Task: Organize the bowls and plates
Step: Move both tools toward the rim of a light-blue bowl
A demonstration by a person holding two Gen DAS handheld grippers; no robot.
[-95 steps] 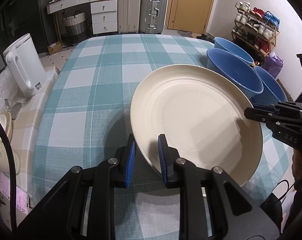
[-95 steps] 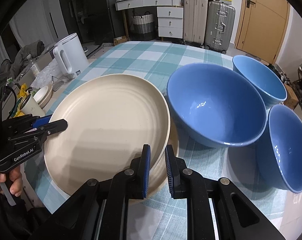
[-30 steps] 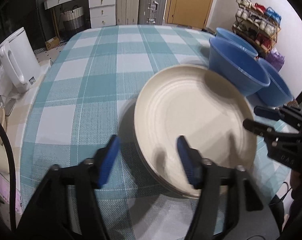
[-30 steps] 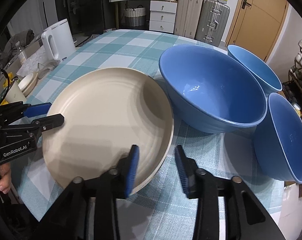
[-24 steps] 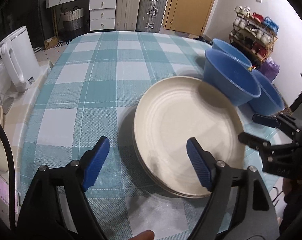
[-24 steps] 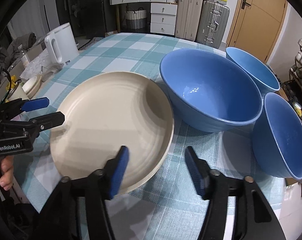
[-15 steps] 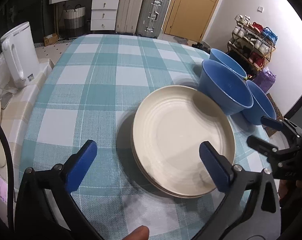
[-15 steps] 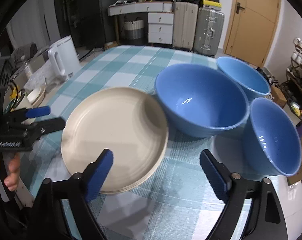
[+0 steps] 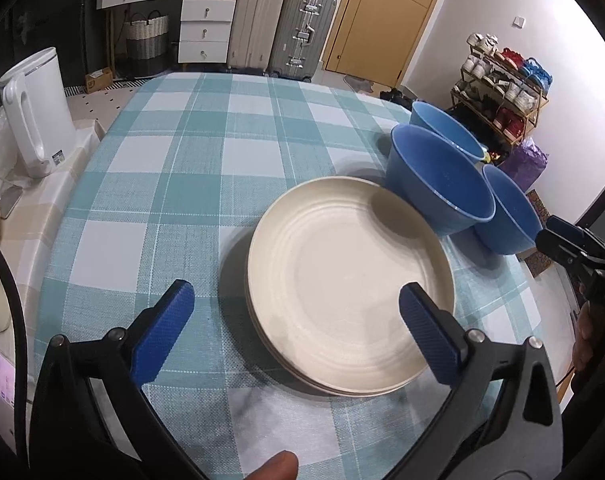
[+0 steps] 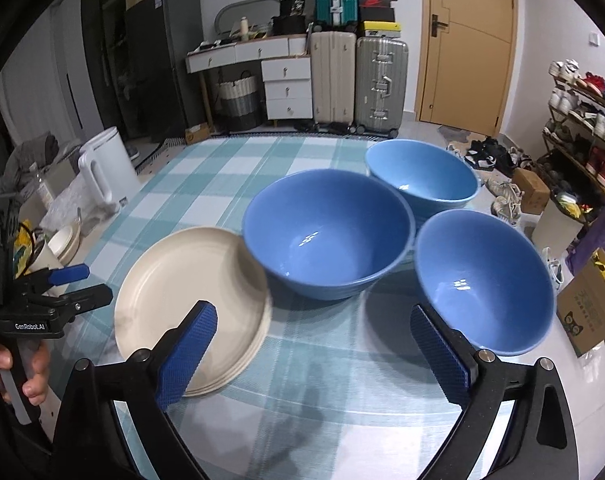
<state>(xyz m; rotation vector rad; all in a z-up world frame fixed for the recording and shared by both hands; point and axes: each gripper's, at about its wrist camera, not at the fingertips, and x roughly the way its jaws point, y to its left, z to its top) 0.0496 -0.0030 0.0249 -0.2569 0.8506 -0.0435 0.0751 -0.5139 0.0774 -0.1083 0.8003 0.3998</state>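
Observation:
A stack of cream plates [image 9: 348, 280] lies flat on the teal checked tablecloth; it also shows in the right wrist view [image 10: 190, 304]. Three blue bowls stand beside it: a middle one [image 10: 328, 232], a far one [image 10: 422, 174] and a near right one [image 10: 484, 284]. In the left wrist view the bowls [image 9: 438, 184] sit right of the stack. My left gripper [image 9: 298, 336] is open and empty, pulled back above the stack's near edge. My right gripper [image 10: 314, 354] is open and empty, raised in front of the bowls.
A white kettle [image 9: 32, 112] stands on a side surface left of the table. Suitcases [image 10: 358, 80], drawers and a door are behind the table. A shoe rack [image 9: 502, 96] and a cardboard box [image 10: 590, 304] are off the right edge.
Both grippers let go of the top plate, which now rests on the stack. Both opened wide and drew back and up; the right one turned toward the bowls.

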